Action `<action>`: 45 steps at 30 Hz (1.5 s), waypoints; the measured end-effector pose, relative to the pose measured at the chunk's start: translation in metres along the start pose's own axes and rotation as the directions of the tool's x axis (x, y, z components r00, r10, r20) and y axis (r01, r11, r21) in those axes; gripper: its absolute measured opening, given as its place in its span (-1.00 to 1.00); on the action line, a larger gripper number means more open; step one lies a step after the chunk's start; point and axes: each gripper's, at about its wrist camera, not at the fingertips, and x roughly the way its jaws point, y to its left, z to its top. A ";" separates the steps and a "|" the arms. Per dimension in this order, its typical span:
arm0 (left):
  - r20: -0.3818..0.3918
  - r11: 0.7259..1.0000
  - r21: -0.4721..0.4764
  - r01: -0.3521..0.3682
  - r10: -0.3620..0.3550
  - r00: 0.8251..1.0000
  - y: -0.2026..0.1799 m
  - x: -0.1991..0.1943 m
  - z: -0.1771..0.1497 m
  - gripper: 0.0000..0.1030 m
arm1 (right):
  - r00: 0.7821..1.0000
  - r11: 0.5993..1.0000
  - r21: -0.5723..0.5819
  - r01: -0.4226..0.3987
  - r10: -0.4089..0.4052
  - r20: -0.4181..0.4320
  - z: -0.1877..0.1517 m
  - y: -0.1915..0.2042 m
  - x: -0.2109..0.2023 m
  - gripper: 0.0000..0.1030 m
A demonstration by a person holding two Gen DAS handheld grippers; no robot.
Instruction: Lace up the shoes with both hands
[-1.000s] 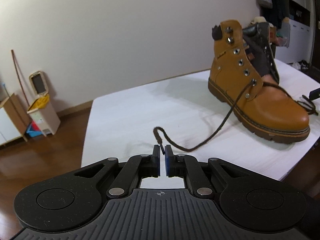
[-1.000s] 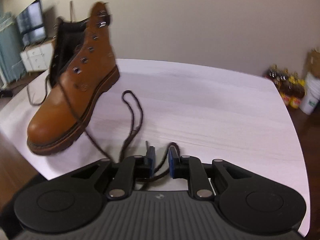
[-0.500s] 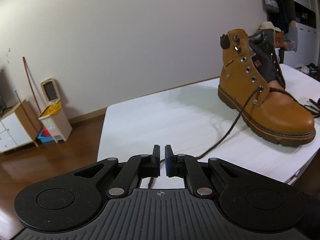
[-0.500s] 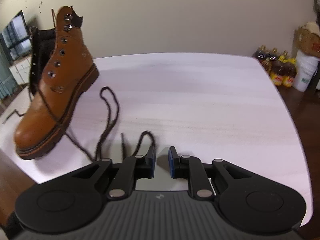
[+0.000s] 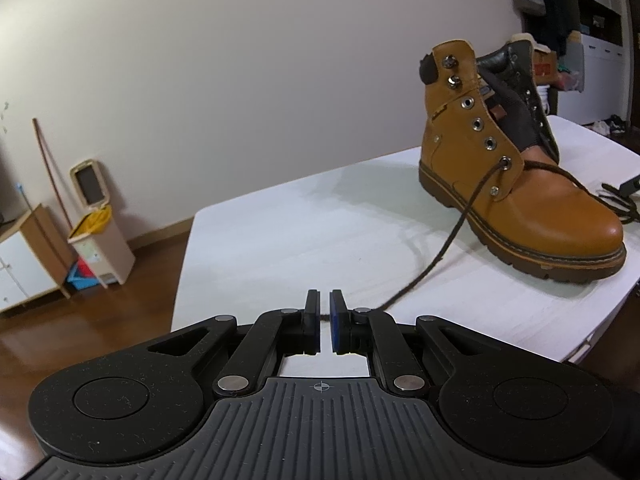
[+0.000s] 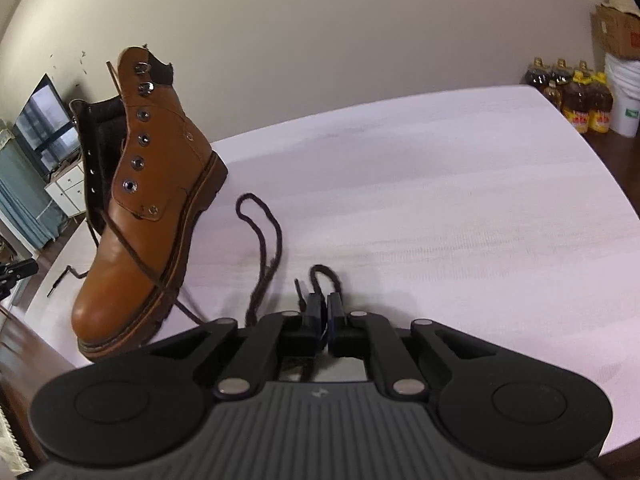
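With lace (image 6: pixel 326 276) pinched, right hand-held gripper (image 6: pixel 324 312) nr boot (image 6: pixel 148 216)

The left gripper (image 5: pixel 324 322) holds a dark brown lace (image 5: pixel 460 224) between its nearly closed fingers (image 5: pixel 312 320). From there the lace runs taut up to the lowest eyelet of a tan leather boot (image 5: pixel 536 196), which stands upright on the white bench (image 5: pixel 304 236), toe to the right. A small lidded bin (image 5: pixel 100 220) stands on the wooden floor by the wall.
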 end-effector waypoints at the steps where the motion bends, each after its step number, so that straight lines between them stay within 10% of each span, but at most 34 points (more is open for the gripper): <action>1: 0.000 1.000 0.000 0.003 -0.003 1.000 -0.001 0.001 0.000 -0.86 | 1.000 1.000 -0.002 -0.009 0.009 0.005 0.003 0.002 -0.001 -0.93; 9: 0.002 1.000 0.010 0.018 -0.018 1.000 -0.010 0.003 -0.001 -0.86 | 0.982 0.984 -0.011 -0.176 0.177 0.064 0.044 0.021 0.012 -0.71; 21: 0.003 0.999 0.021 0.043 -0.043 0.999 -0.019 0.010 0.001 -0.86 | 0.994 0.982 -0.173 0.079 -0.092 -0.066 0.004 0.022 0.015 -0.67; 33: 0.038 0.996 0.008 0.083 -0.084 0.996 -0.025 0.000 0.008 -0.86 | 0.995 0.985 -0.147 0.094 -0.095 0.000 0.005 0.019 0.006 -0.95; 39: 0.105 0.970 -0.010 0.243 -0.241 0.965 -0.050 -0.011 0.025 -0.86 | 0.977 0.993 0.070 -0.100 0.084 0.197 0.020 0.010 -0.046 -0.94; 45: 0.215 0.904 -0.027 0.427 -0.412 0.886 -0.090 -0.027 0.043 -0.86 | 0.912 0.936 0.122 -0.331 0.284 0.294 0.032 0.035 -0.062 -0.94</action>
